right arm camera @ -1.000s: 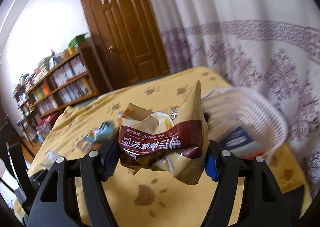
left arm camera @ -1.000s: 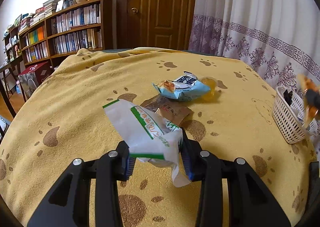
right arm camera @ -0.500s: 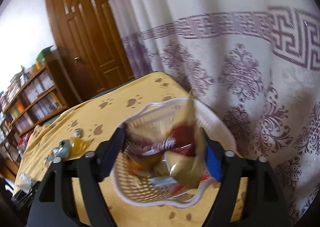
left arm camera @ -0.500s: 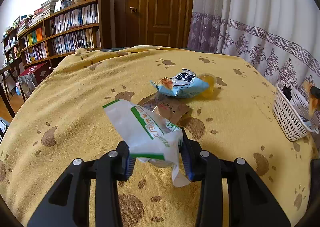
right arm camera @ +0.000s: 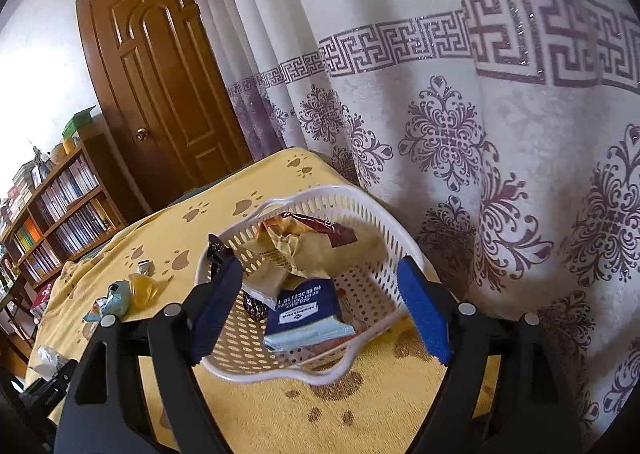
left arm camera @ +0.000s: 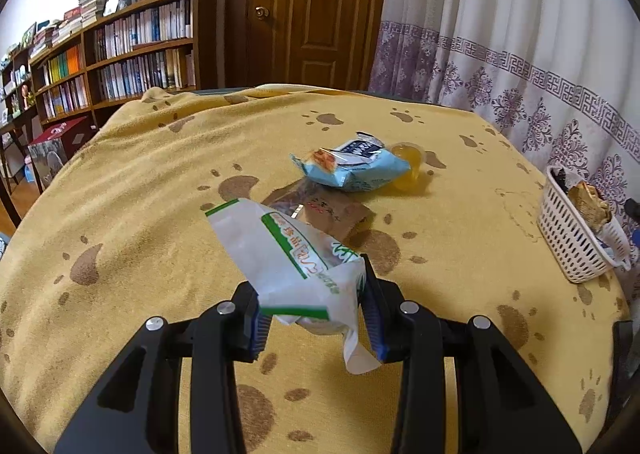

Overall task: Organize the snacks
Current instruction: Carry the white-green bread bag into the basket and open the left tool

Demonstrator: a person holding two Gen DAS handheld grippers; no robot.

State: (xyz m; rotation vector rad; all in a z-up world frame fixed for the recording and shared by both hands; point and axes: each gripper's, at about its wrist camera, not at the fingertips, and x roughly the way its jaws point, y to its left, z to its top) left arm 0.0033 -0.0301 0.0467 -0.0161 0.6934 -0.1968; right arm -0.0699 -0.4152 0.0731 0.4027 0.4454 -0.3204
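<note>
Left gripper clamped on white-green snack pack above bench, right gripper spread wide w/ nothing held (over white basket), brown snack bag inside.

On the table, the basket stands far right, two packets lying mid-table.

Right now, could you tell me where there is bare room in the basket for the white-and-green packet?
The white basket is bare along its right wall, beside the blue packet. Its far-left half is crowded by the brown bag.
</note>
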